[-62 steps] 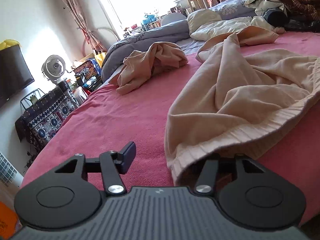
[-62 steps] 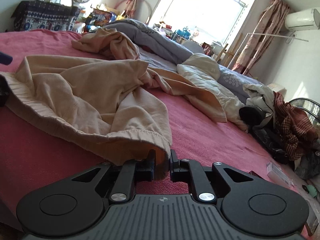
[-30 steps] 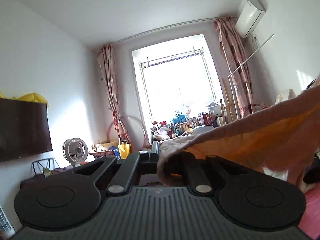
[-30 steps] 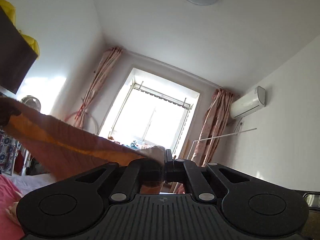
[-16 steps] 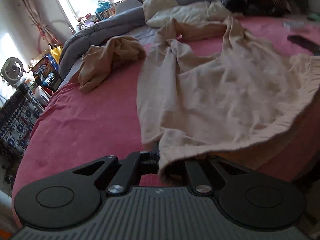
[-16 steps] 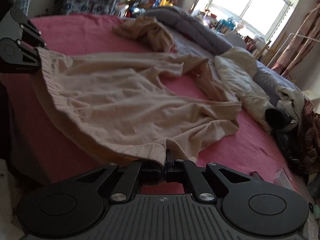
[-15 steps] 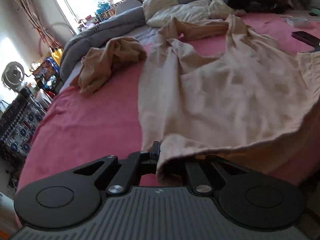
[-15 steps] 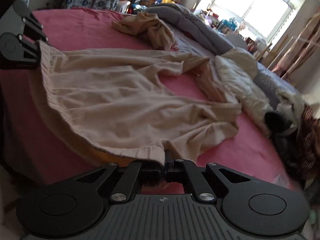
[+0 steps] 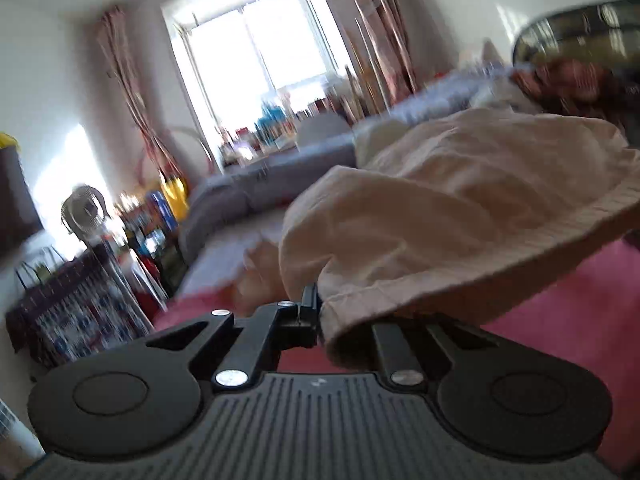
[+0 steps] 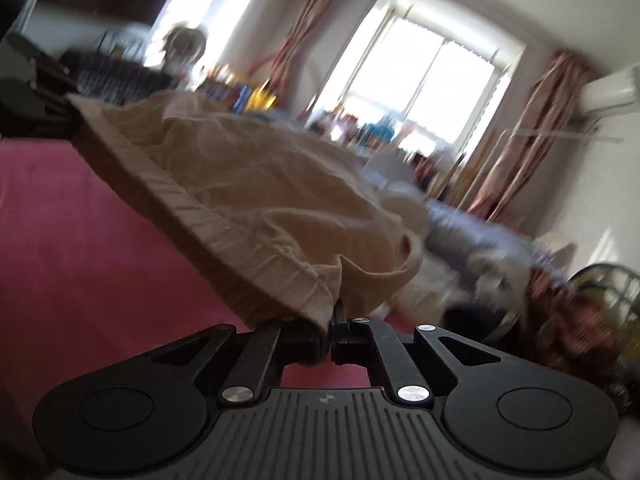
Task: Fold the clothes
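— What do you have on the left side?

— I see my left tool (image 9: 320,316) pinching one corner of the beige garment (image 9: 440,208). The cloth covers the right finger, so I only see the left finger (image 9: 308,306) pressed against the fabric. The ribbed hem runs away to the right, lifted off the pink bed (image 9: 568,300).

— And the right?

— My right tool (image 10: 334,320) is pressed together on the other end of the same hem, with the beige garment (image 10: 248,184) bunched just above the fingertips. From that camera the hem stretches taut up and to the left, over the pink bed (image 10: 80,232), to a dark shape at the frame edge that is probably the left tool (image 10: 28,104), though blur makes it hard to be sure.

— So where is the garment overall?

— Held in the air by its hem between the two tools, with the body of it sagging away towards the far side of the bed. Whether its far part touches the bed I cannot tell.

— Anything else around?

— A bright window (image 9: 256,48) with reddish curtains (image 10: 532,128), a standing fan (image 9: 84,210) by the left wall, and a grey quilt (image 9: 248,200) heaped along the far edge of the bed. Both views are smeared by motion.
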`<state>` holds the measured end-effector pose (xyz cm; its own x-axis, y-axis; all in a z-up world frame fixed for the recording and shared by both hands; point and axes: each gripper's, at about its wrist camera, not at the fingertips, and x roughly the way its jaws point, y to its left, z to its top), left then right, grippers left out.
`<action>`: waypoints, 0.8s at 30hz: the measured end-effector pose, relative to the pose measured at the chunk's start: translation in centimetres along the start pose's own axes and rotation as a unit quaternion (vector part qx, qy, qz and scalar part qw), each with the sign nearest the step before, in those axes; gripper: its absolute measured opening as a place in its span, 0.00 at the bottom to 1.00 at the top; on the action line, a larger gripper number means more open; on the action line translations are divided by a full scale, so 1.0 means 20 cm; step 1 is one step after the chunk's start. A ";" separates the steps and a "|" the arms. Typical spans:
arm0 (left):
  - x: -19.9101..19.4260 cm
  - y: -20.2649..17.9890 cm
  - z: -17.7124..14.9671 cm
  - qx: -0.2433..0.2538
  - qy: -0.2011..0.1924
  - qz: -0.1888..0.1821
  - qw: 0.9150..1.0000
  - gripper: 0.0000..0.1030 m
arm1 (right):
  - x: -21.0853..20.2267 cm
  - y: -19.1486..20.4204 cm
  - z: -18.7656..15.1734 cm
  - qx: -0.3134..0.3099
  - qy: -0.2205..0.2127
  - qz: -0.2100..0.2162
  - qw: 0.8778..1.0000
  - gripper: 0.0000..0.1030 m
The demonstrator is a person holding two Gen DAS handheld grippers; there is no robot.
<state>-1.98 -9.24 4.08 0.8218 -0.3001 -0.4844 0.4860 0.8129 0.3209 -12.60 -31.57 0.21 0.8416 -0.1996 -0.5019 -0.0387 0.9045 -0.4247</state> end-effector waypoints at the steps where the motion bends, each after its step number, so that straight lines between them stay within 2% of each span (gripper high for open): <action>1: 0.05 -0.06 -0.11 0.013 0.035 -0.011 0.999 0.10 | 0.04 0.06 -0.08 -0.008 0.028 0.020 0.999 0.05; 3: 0.13 -0.17 -0.27 0.047 0.083 -0.021 0.995 0.09 | 0.09 0.21 -0.16 -0.041 0.059 0.042 0.997 0.05; 5: 0.21 -0.21 -0.27 0.070 0.090 -0.015 0.993 0.07 | 0.15 0.24 -0.11 -0.069 0.048 0.024 0.996 0.05; 6: 0.23 -0.18 -0.19 0.052 0.072 0.000 0.996 0.07 | 0.16 0.22 -0.03 -0.062 0.028 0.002 0.998 0.05; 8: 0.13 -0.03 0.07 -0.030 0.004 0.025 0.999 0.07 | 0.04 0.05 0.19 -0.001 -0.069 -0.073 0.995 0.05; 10: -0.05 0.10 0.26 -0.075 -0.081 0.037 0.993 0.09 | -0.12 -0.04 0.29 0.018 -0.157 -0.116 0.981 0.06; 11: -0.10 0.13 0.32 -0.066 -0.108 0.048 0.991 0.09 | -0.20 -0.07 0.32 0.023 -0.199 -0.133 0.971 0.06; 12: -0.12 0.13 0.33 -0.041 -0.113 0.059 0.991 0.09 | -0.20 -0.08 0.33 0.016 -0.186 -0.114 0.976 0.06; 13: -0.10 0.12 0.30 -0.019 -0.100 0.058 0.993 0.09 | -0.15 -0.07 0.30 0.009 -0.141 -0.067 0.988 0.06; 14: -0.07 0.09 0.22 -0.001 -0.066 0.043 0.997 0.09 | -0.09 -0.04 0.23 0.008 -0.082 -0.012 0.997 0.06; 15: -0.02 0.07 0.12 0.015 -0.026 0.024 0.999 0.09 | -0.02 0.02 0.12 0.000 -0.020 0.028 0.999 0.05; 16: 0.03 0.04 0.02 0.032 0.015 0.005 0.999 0.14 | 0.02 0.09 0.00 -0.013 0.028 0.059 0.998 0.05; 17: 0.06 0.00 -0.09 0.045 0.055 -0.018 0.997 0.15 | 0.06 0.17 -0.11 -0.026 0.070 0.089 0.993 0.05; 19: 0.11 -0.09 -0.28 0.066 0.116 -0.042 0.990 0.15 | 0.08 0.29 -0.27 -0.041 0.116 0.129 0.984 0.05; 20: 0.12 -0.14 -0.34 0.082 0.125 -0.039 0.988 0.12 | 0.08 0.33 -0.30 -0.050 0.119 0.133 0.983 0.05; 22: 0.11 -0.15 -0.31 0.096 0.101 -0.022 0.990 0.11 | 0.07 0.34 -0.23 -0.060 0.089 0.111 0.988 0.05; 24: 0.07 -0.07 -0.14 0.044 0.053 -0.007 0.998 0.11 | 0.03 0.20 -0.08 -0.013 0.031 0.065 0.997 0.05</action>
<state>-2.32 -9.44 0.69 0.7808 -0.2529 -0.5713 0.5253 0.7607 0.3812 -13.03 -28.61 -3.00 0.7935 -0.1053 -0.5994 -0.1603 0.9140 -0.3728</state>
